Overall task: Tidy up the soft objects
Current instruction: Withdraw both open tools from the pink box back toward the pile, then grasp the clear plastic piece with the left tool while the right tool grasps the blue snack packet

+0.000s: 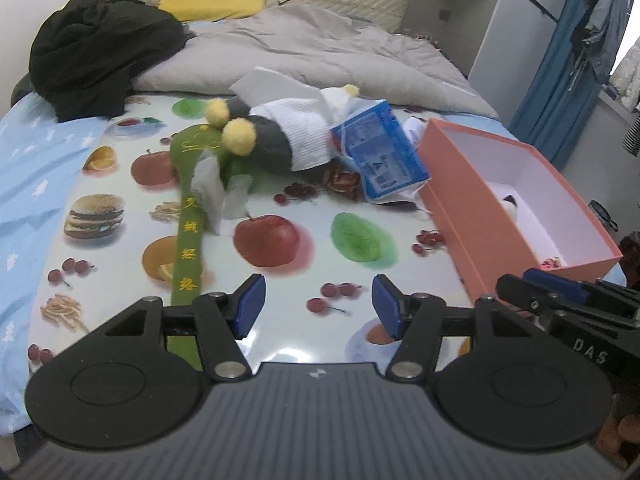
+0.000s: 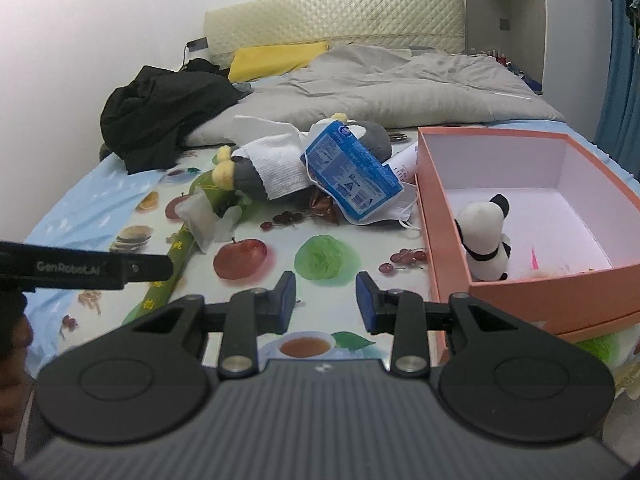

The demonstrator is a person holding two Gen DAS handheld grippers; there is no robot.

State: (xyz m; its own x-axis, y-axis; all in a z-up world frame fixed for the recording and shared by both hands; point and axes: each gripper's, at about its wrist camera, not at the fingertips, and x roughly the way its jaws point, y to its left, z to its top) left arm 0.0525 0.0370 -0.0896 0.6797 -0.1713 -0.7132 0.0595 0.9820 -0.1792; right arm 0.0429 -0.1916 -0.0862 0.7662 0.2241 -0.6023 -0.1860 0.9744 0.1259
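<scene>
Nearest to me are the two tools that the person holds over the fruit-printed sheet (image 1: 280, 216) spread on the bed. The left gripper (image 1: 318, 306) has its fingers wide apart and nothing is between them; under it I see only the printed cherries and apples. The right gripper (image 2: 326, 302) has its fingers apart too, with a narrower gap, and it also holds nothing. A little further, in the middle of the sheet, the soft things lie in one heap: a grey plush toy (image 2: 256, 178) with yellow pompoms, a white cloth (image 2: 280, 160) laid over its body, and a blue tissue pack (image 2: 352, 172) that leans tilted against the toy. A white face mask (image 2: 400, 210) lies under the lower edge of the pack, just beside the box. A green embroidered band (image 1: 190, 240) runs from the toy toward the left gripper, and two crumpled pale pieces (image 1: 212, 192) rest on it. On the right side stands the pink box (image 2: 448, 248), open on top, and a small panda plush (image 2: 486, 240) sits upright inside, against its near left wall. Behind the heap are a grey duvet (image 2: 400, 88), a pile of black clothes (image 2: 160, 116) and a yellow pillow (image 2: 276, 60) by the headboard.
</scene>
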